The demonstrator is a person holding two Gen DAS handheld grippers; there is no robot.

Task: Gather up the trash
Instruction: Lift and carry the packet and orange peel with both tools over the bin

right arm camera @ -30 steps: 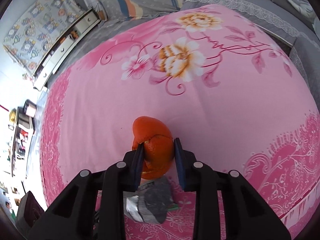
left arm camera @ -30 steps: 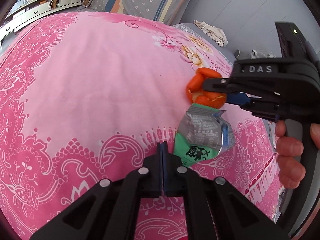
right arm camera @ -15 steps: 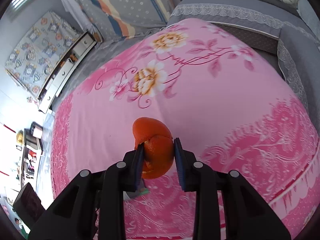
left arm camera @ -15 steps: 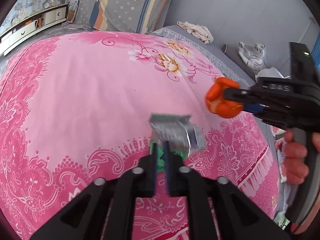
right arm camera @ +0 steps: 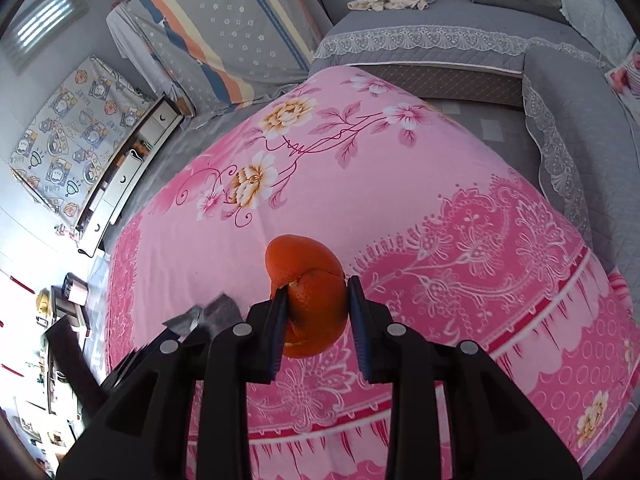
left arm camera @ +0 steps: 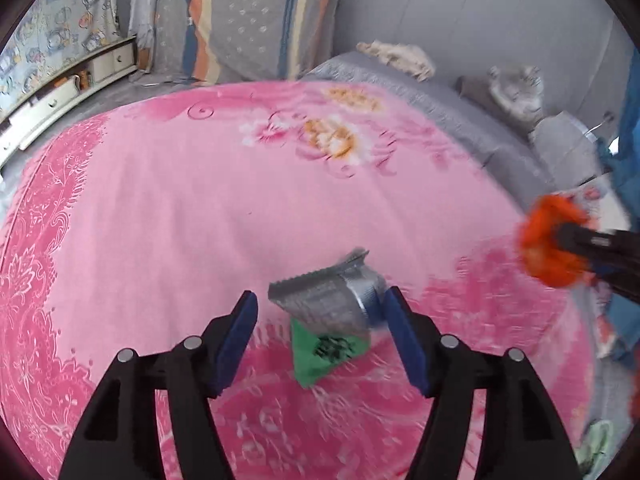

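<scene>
Pink floral bedspread [left arm camera: 168, 216] over a bed, striped grey pillows [right arm camera: 224, 28] and grey quilted bedding [right arm camera: 440, 40] beyond.

Left hand-held gripper [left arm camera: 320, 332]: jaws wide apart, just been opening. Crumpled silver-and-green foil snack wrapper [left arm camera: 332, 312] between the blue pads [left arm camera: 236, 340], silver end against the right-side pad, clear of the left-side pad; not clamped. Somewhat blurred in the left wrist view.

Right hand-held gripper [right arm camera: 316, 312]: jaws narrowly spaced, pads pressed on both sides of the curled orange citrus peel [right arm camera: 308, 280]. Peel raised above the bedspread, protruding ahead of the fingertips. Same peel and gripper visible far to the right of the left hand-held gripper, blurred. Wrapper visible low to the left of the right hand-held gripper.
</scene>
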